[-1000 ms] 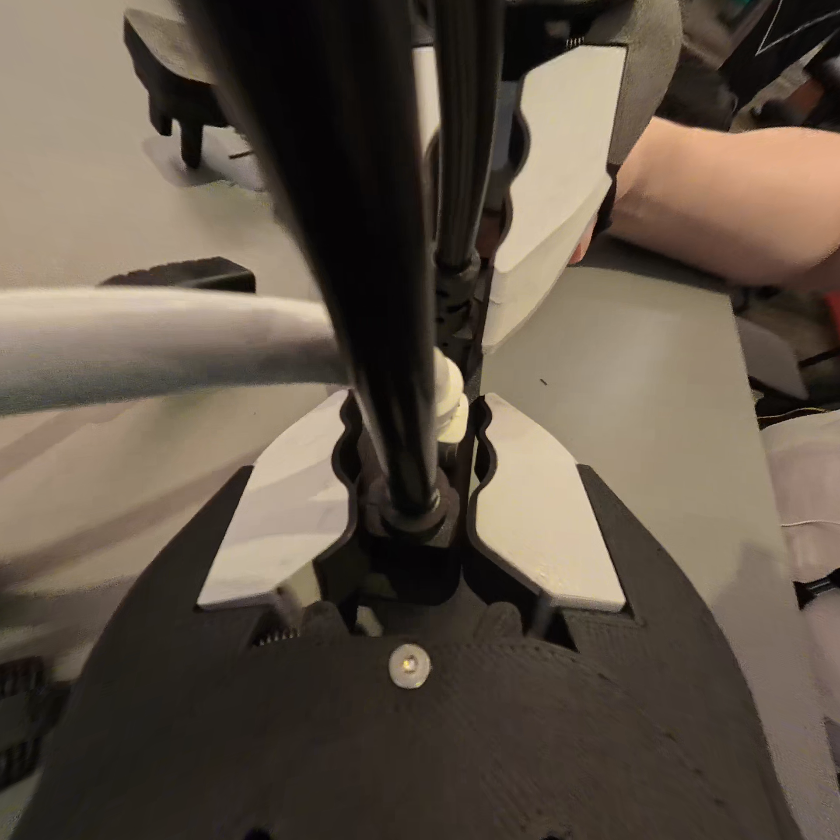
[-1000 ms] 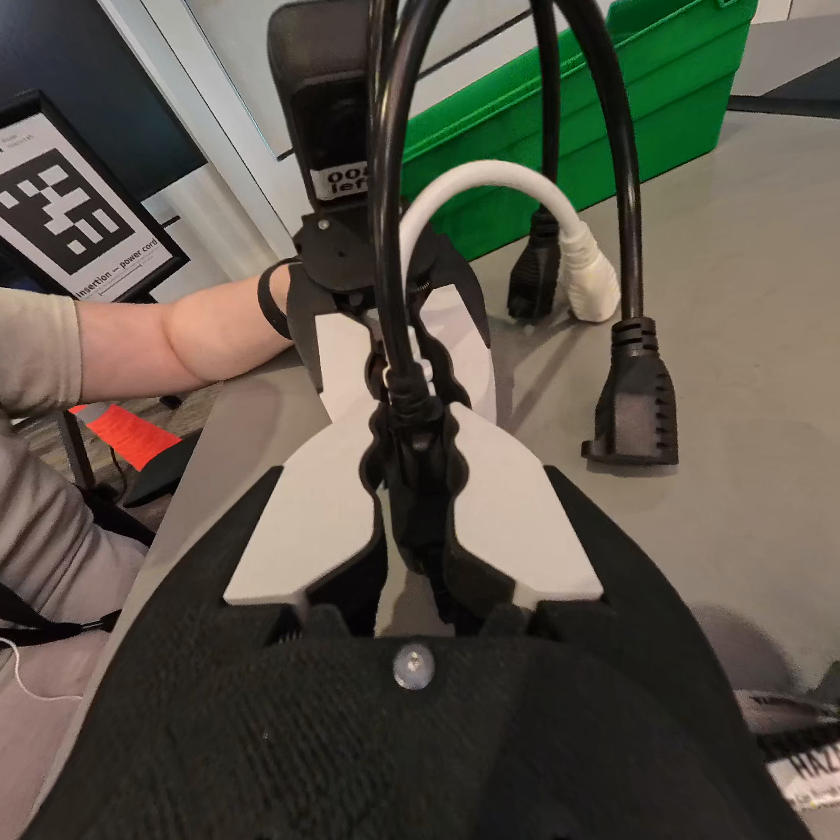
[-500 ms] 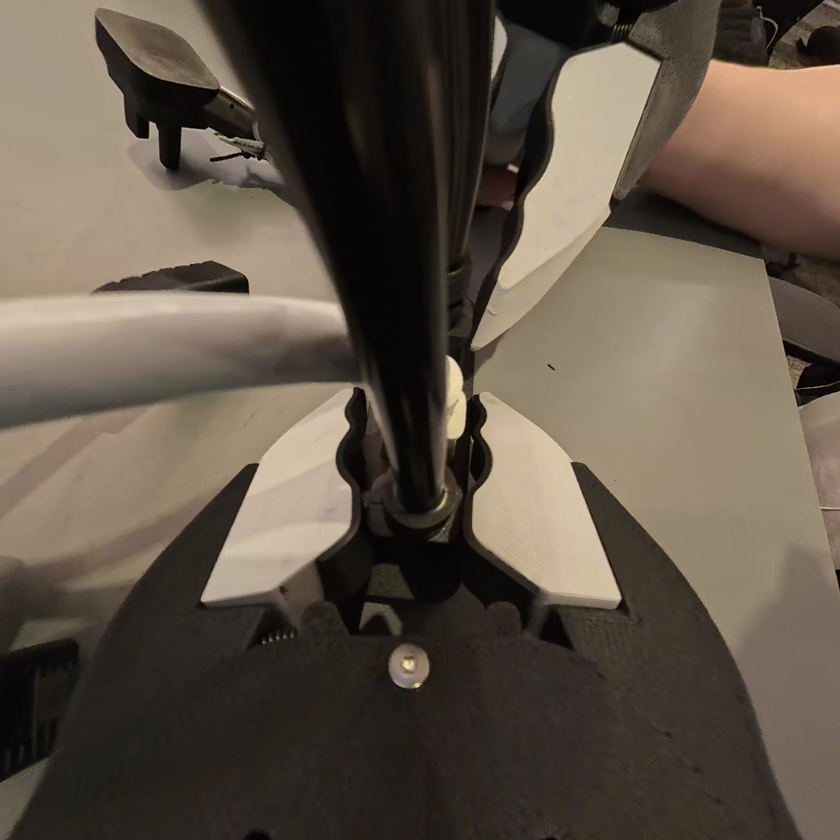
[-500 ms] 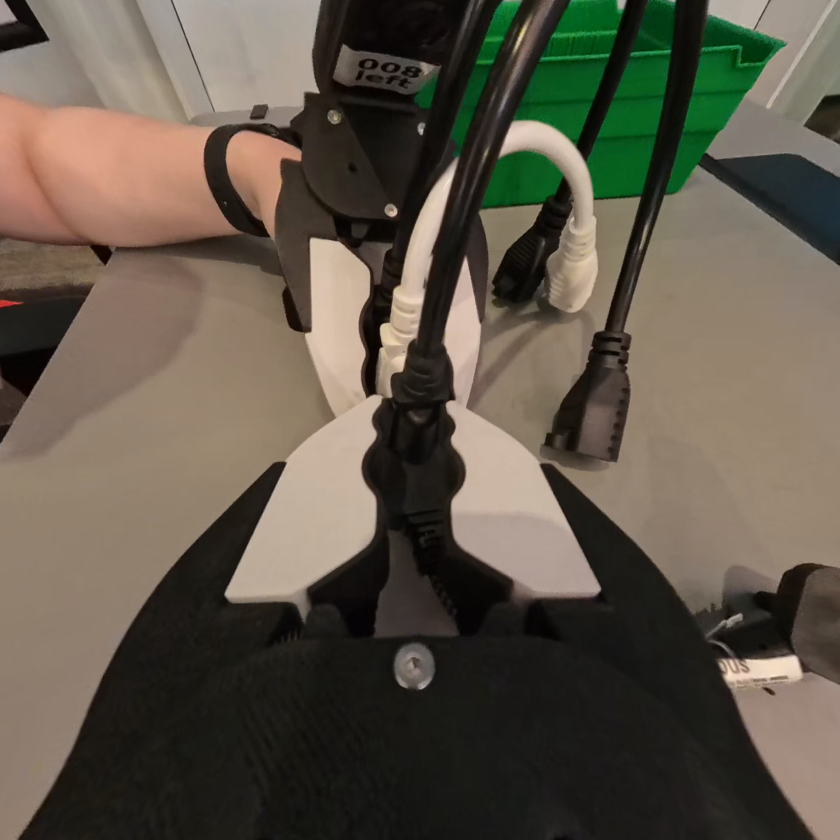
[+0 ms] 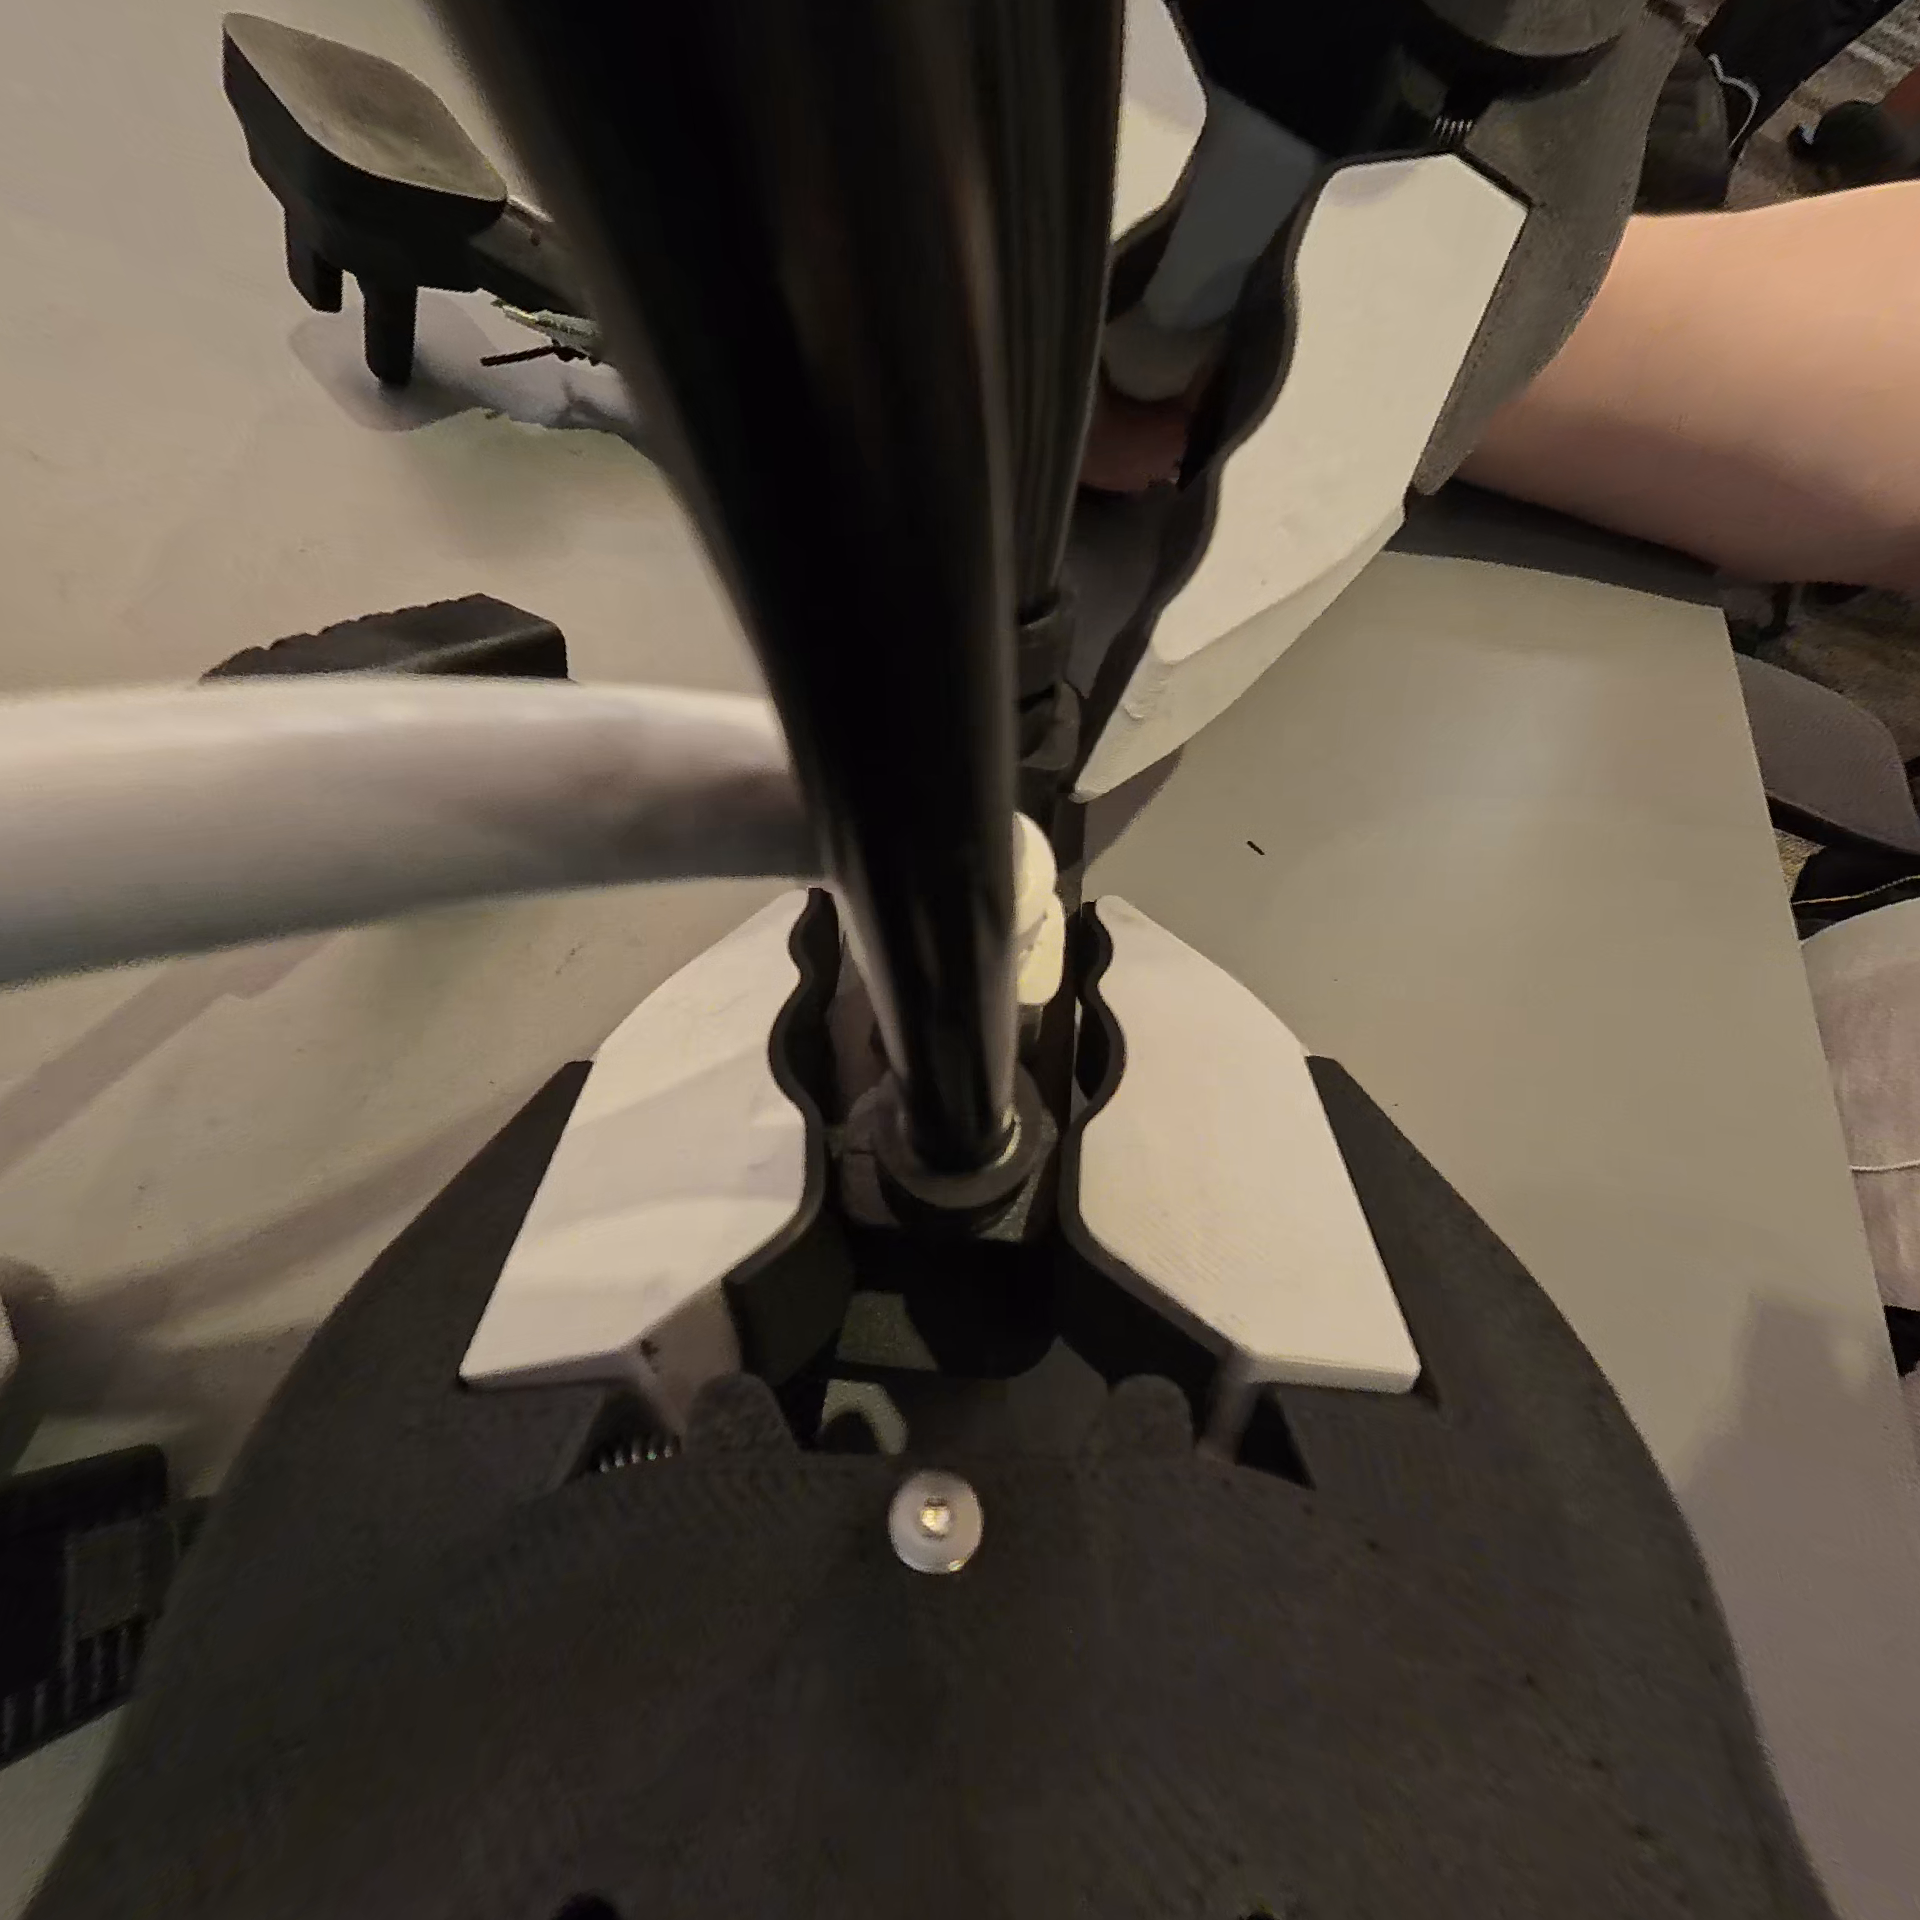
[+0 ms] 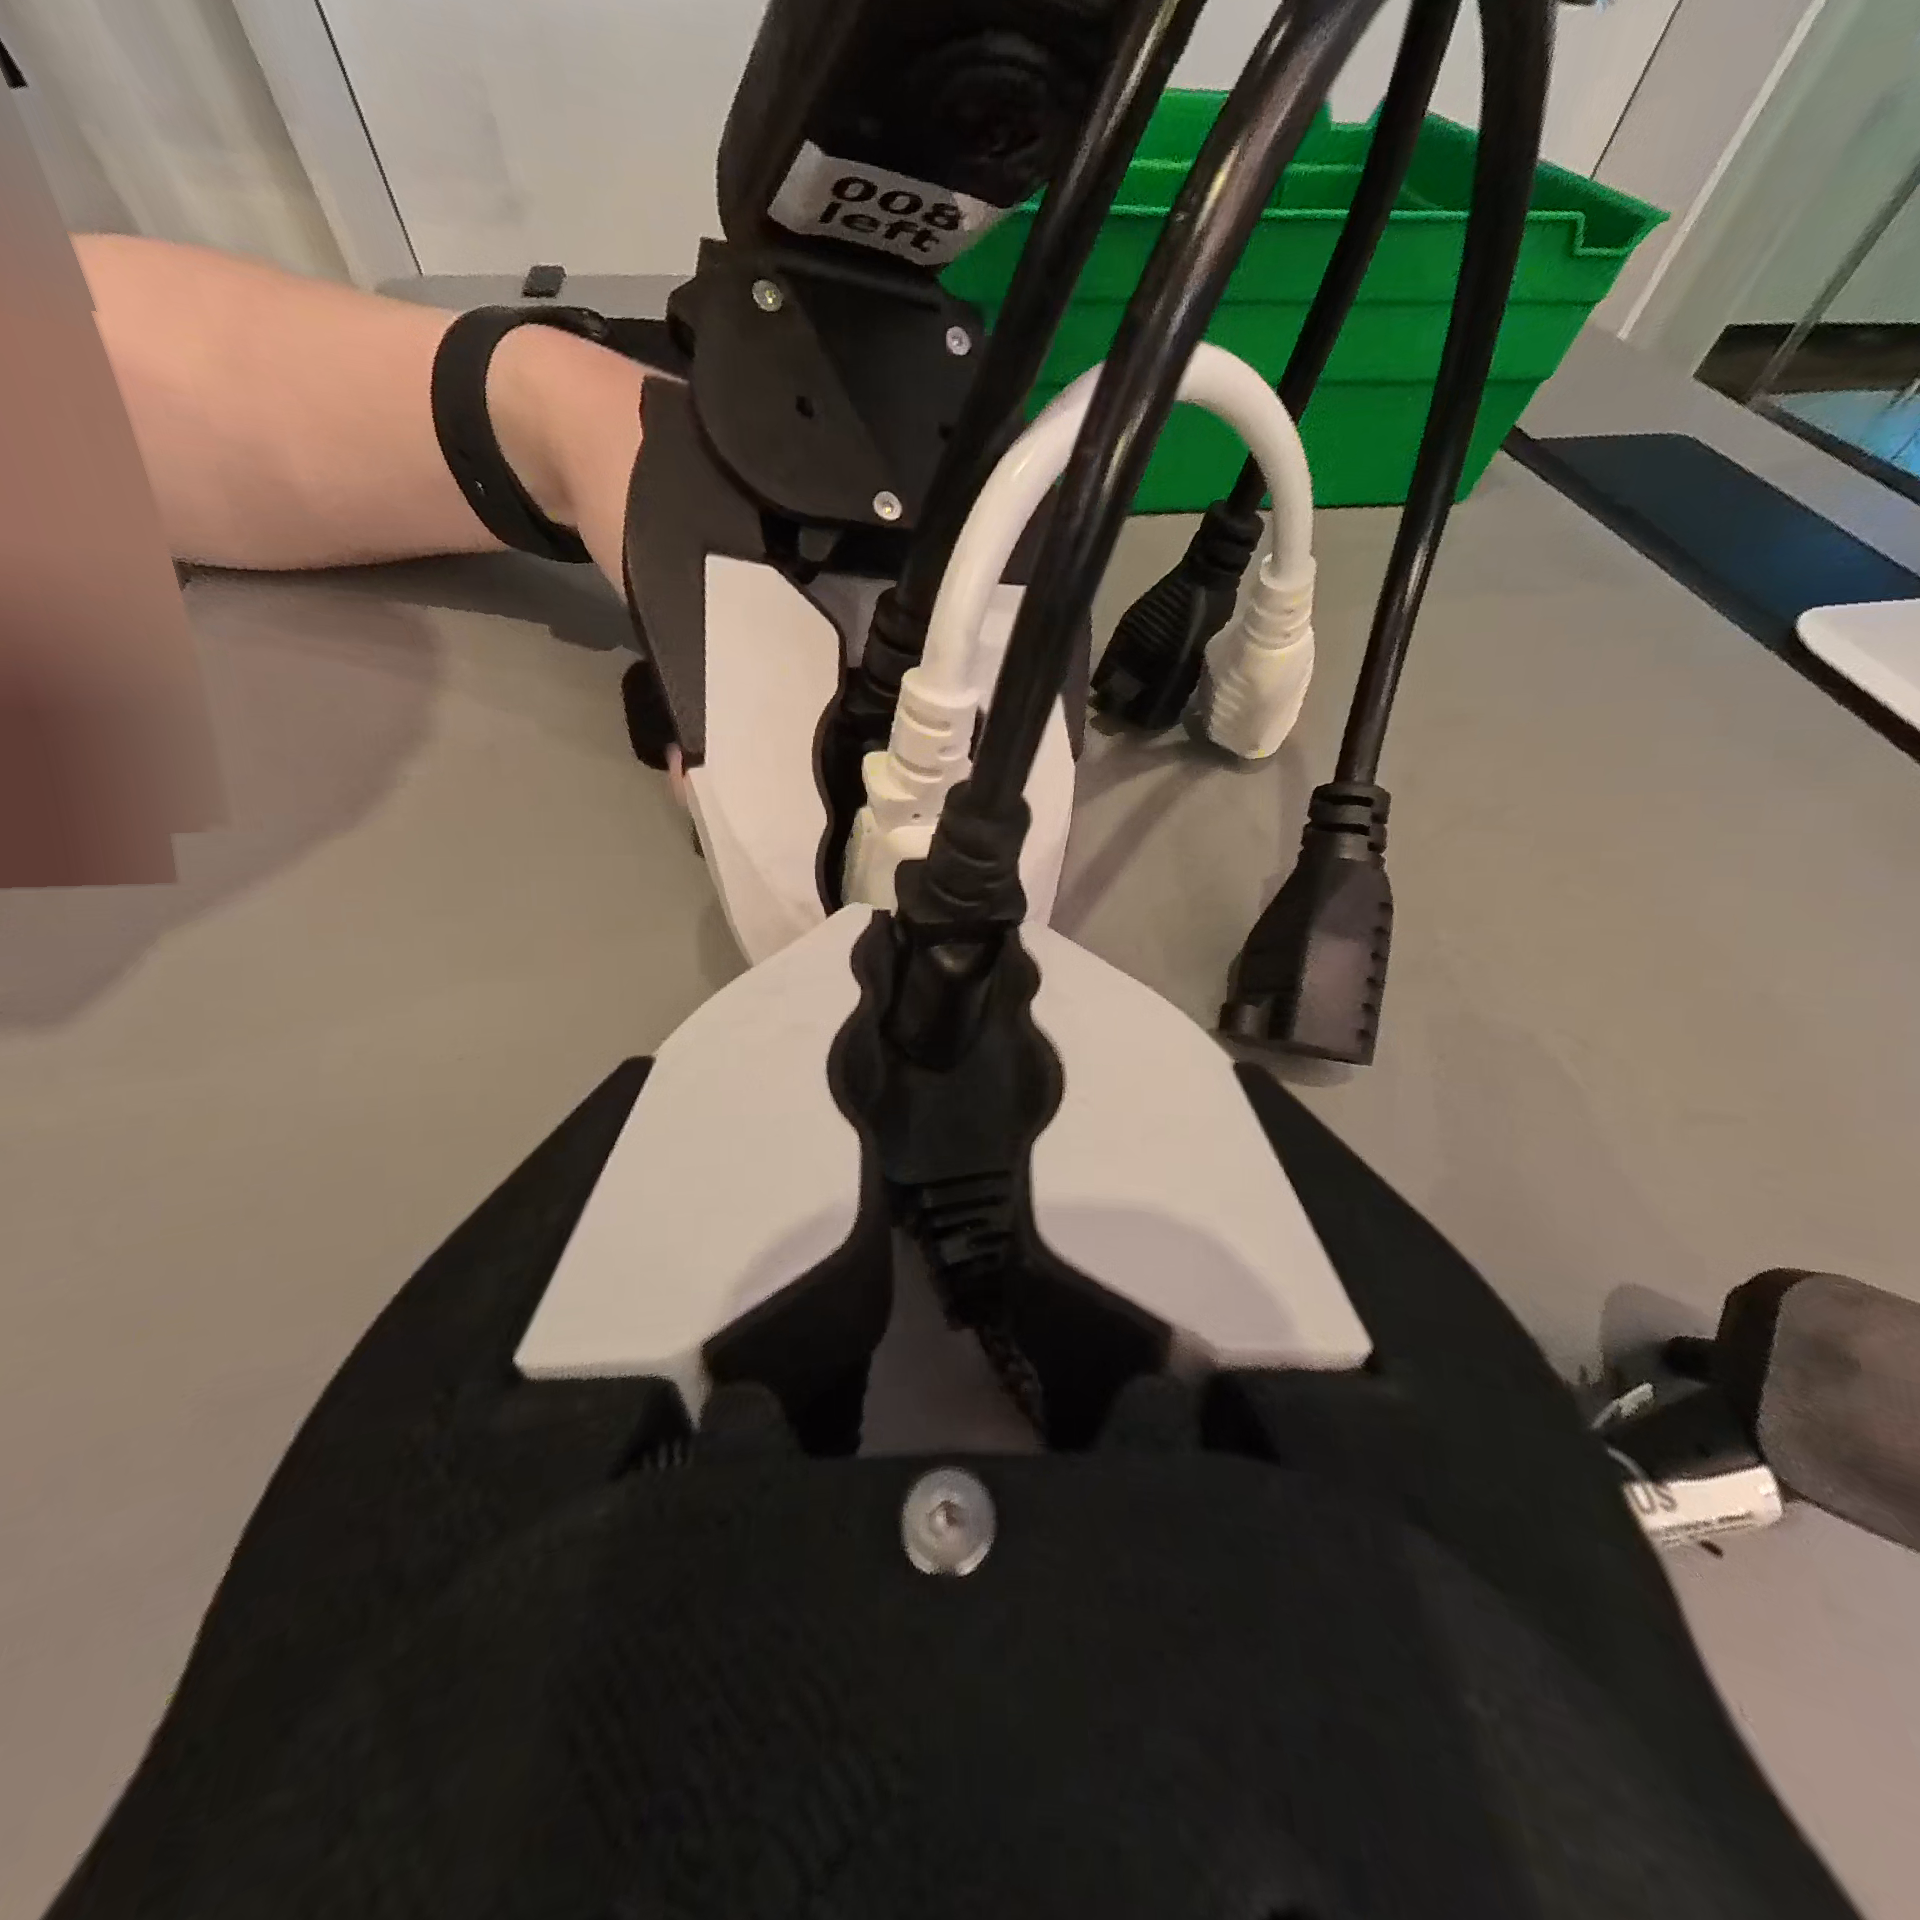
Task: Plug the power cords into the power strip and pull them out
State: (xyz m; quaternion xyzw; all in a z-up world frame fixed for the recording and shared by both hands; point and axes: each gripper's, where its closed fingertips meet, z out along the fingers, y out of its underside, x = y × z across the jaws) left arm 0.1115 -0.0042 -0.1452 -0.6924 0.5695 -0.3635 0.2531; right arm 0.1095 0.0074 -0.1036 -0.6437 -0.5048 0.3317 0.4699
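In the right wrist view my right gripper [image 6: 945, 935] is shut on a black plug [image 6: 951, 1039] whose cord rises out of frame. Facing it tip to tip, my left gripper [image 6: 894, 883] is shut on a white plug [image 6: 904, 810] and a black plug behind it. In the left wrist view the left gripper [image 5: 951, 914] holds the black cord's collar [image 5: 956, 1153] deep between its fingers, with the white plug [image 5: 1039, 925] at the tips. The white cord [image 5: 364, 790] bends off left. The right gripper [image 5: 1091, 748] shows above. I cannot make out the power strip.
Cord socket ends rest on the grey table [image 6: 416, 1039]: a black one [image 6: 1320, 956], a white one [image 6: 1262, 665] and another black one [image 6: 1153, 644]. A green bin [image 6: 1403, 312] stands behind. A loose black plug [image 5: 353, 156] lies at far left. A person's arm [image 5: 1714, 416] is at the table edge. My two grippers' fingertips are within a few centimetres of each other.
Both grippers keep their hold. The pair has swung round: the right view has turned from the sign at the left towards the green bin, and the right gripper sits higher in the left view.
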